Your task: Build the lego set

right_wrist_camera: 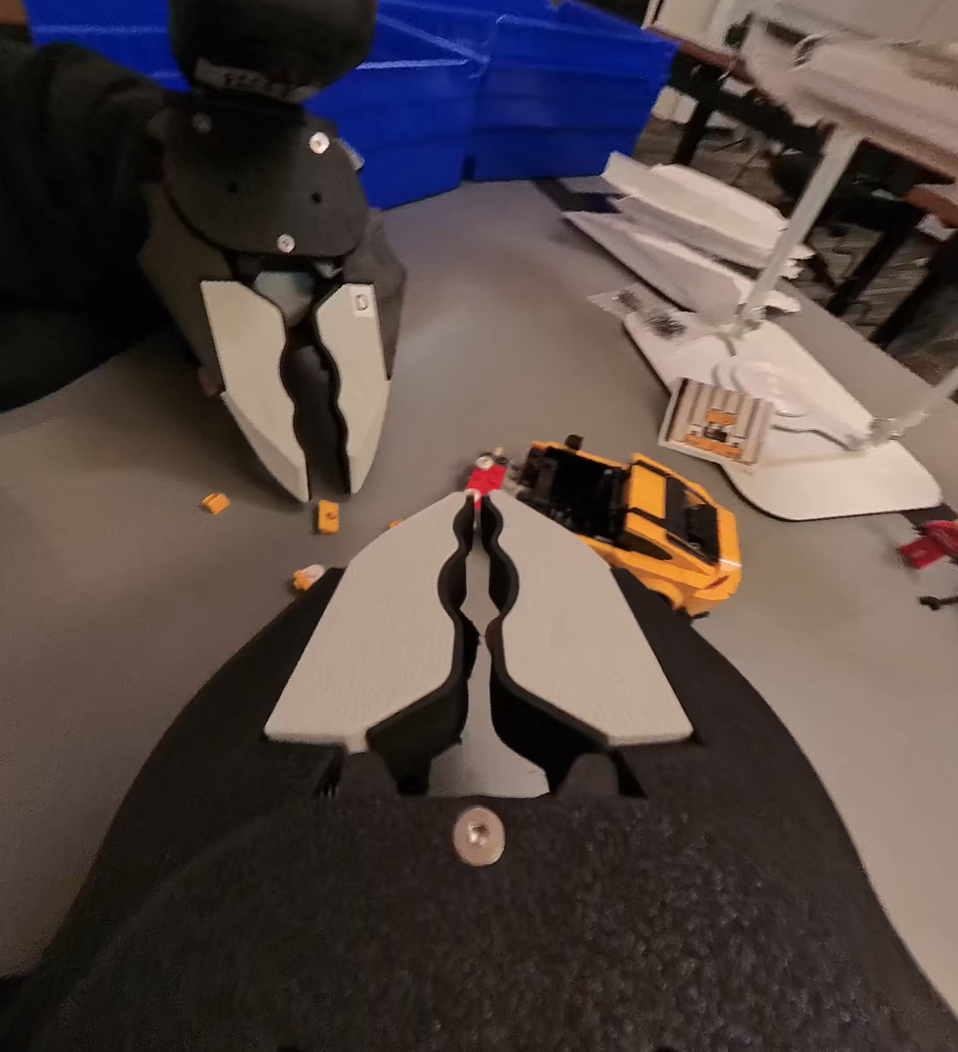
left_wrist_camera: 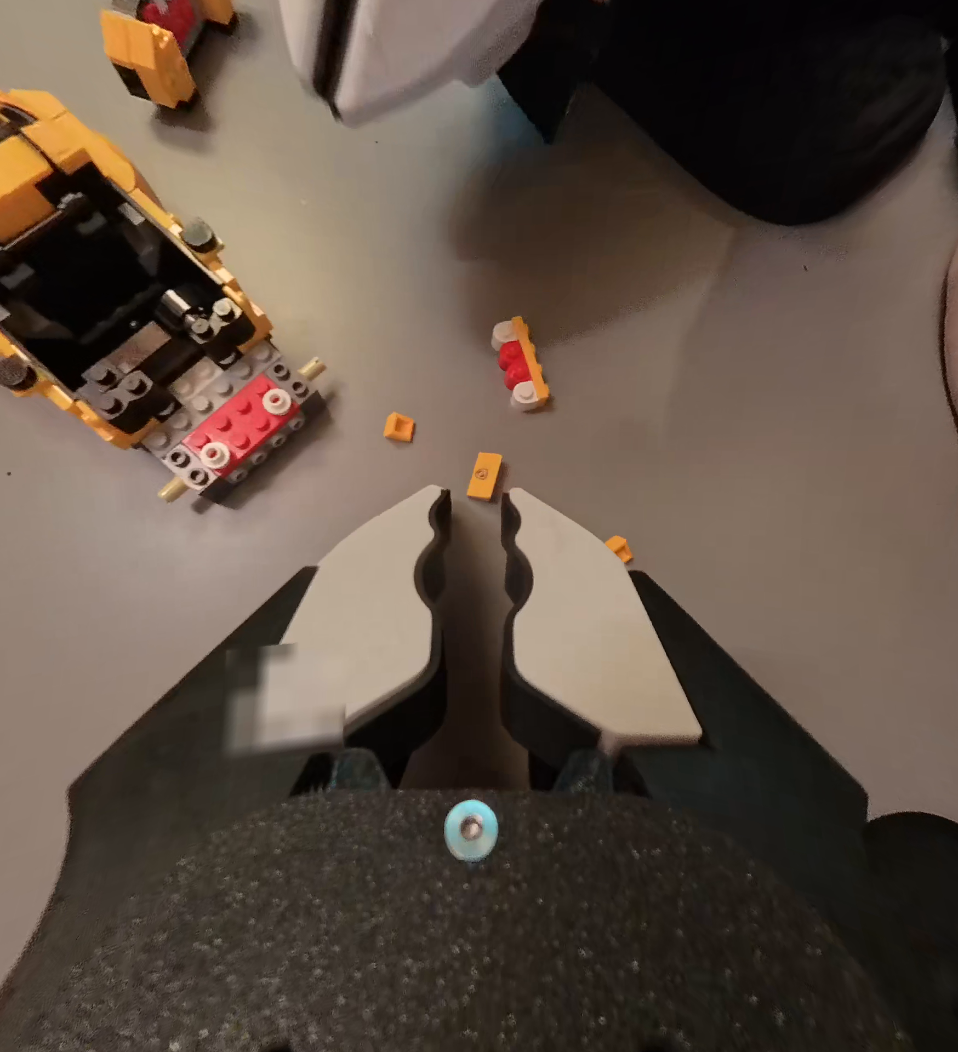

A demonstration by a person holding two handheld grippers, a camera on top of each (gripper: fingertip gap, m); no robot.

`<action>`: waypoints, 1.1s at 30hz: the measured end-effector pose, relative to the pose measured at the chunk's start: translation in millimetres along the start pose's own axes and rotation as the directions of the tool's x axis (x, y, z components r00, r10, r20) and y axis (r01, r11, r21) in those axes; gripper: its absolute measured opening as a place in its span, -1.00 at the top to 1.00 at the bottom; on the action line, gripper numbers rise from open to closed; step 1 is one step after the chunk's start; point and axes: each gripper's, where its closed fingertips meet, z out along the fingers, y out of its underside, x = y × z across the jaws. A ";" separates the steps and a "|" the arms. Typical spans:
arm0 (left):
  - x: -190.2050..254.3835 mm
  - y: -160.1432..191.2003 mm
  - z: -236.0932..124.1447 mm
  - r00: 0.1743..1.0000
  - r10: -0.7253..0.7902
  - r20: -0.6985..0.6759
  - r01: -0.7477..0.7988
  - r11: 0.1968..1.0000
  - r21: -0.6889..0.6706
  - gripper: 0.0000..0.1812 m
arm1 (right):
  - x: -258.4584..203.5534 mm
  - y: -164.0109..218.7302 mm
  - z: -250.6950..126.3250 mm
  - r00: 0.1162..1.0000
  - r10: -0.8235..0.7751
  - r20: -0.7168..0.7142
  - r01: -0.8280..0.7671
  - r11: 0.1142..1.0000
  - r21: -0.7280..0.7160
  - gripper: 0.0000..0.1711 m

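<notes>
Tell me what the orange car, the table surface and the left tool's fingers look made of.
Orange car: hard glossy moulded plastic, studs visible. Table surface: smooth matte grey, probably laminate. Left tool fingers: matte grey plates, likely plastic, with black wavy inner lining, possibly rubber.

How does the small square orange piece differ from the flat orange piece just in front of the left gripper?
The small square orange piece is nearly square; the flat orange piece is longer and rectangular. The square one shows a hollow face, the flat one a smooth face with a small mark. The flat one lies just beyond the left gripper, the square one farther left. Both lie loose on the grey table.
</notes>
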 end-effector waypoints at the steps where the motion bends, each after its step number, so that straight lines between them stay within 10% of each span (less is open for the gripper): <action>1: 1.4 0.1 0.5 1.000 0.006 -0.004 -0.006 1.000 -0.003 0.82 | -6.0 3.7 2.0 0.999 -0.015 0.028 0.016 1.000 -0.022 0.98; 11: 2.3 -1.3 -1.3 1.000 0.026 0.000 -0.026 1.000 0.006 0.85 | -60.4 47.9 0.9 0.938 -0.127 0.323 0.220 0.937 -0.271 0.83; 33: 7.4 -8.4 -14.0 0.999 0.020 0.029 -0.023 0.997 0.077 0.84 | -80.8 54.2 13.8 0.914 -0.156 0.375 0.323 0.840 -0.435 0.85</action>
